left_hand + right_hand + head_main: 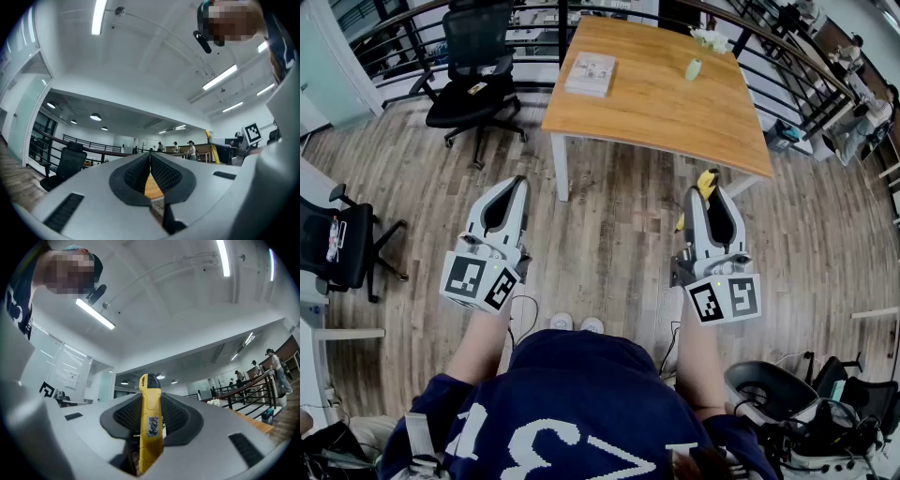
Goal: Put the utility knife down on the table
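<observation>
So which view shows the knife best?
The right gripper view: the knife fills the centre, clamped between the jaws, label visible. The head view shows only its yellow end. The left gripper view shows at most a distant yellow sliver.

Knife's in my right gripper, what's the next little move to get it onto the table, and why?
Probably carry the right gripper forward toward the table. The yellow utility knife is clamped between its jaws, and the table stands well ahead, with only floor below the gripper, so letting go now would likely drop it.
</observation>
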A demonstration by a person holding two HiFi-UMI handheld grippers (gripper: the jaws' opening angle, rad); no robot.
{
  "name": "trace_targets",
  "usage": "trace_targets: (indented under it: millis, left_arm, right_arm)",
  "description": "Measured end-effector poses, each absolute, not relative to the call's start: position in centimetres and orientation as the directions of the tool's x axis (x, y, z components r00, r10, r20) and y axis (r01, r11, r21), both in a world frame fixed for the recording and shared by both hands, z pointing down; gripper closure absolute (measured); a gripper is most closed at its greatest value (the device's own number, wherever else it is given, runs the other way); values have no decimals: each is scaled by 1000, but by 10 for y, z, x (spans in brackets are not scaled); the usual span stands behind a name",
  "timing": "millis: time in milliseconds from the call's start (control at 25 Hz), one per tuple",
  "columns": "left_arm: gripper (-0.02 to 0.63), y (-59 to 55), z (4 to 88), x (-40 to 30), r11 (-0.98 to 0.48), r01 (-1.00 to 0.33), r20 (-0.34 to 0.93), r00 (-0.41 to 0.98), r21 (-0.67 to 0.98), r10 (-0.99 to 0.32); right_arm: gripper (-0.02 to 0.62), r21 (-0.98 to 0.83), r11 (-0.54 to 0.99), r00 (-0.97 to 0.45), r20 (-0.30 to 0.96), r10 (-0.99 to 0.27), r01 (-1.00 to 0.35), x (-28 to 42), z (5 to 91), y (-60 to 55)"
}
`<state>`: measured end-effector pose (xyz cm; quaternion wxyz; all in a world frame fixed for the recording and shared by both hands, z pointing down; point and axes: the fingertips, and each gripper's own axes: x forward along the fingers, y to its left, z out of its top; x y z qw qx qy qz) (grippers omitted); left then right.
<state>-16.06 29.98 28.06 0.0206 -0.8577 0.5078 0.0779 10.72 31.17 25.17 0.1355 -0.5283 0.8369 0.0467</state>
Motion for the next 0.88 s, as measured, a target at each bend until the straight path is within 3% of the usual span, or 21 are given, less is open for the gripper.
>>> trace_targets:
  millis: [480, 880]
  left_arm:
    - [591, 283, 287, -131, -455, -890, -146, 451, -6, -881]
    - [591, 184, 300, -127, -473, -881, -143, 466, 16, -873]
  right_arm:
    - [456, -106, 461, -419, -276, -865, -881, 134, 261, 294]
    - [456, -110, 444, -406, -259, -877, -889, 137, 266, 205]
